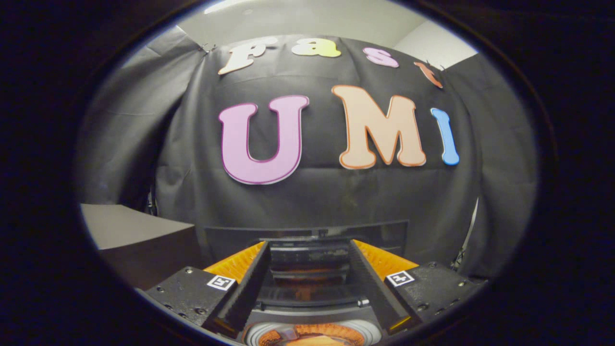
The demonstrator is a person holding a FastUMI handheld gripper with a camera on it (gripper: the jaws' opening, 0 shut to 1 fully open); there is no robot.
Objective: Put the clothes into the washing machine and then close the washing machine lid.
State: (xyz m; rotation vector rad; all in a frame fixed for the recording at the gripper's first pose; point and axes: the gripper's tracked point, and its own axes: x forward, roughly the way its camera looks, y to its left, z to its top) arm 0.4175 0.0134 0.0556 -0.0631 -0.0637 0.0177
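My gripper (pixel 308 247) is open, its two fingers (pixel 240 293) spread wide. It hangs over the dark washing machine (pixel 307 230), which stands against the booth's black wall. Between the fingers stands the machine's dark folding lid (pixel 307 269), raised, its side edges close to both fingers; I cannot tell whether they touch. Below the lid, nearest to me, the round drum opening (pixel 269 330) shows, with orange cloth (pixel 331 331) lying inside it. Most of the drum is hidden.
A grey tabletop (pixel 129 223) with a dark front edge lies beyond my left finger. The black cloth wall (pixel 307 192) hangs close behind the machine and wraps around both sides.
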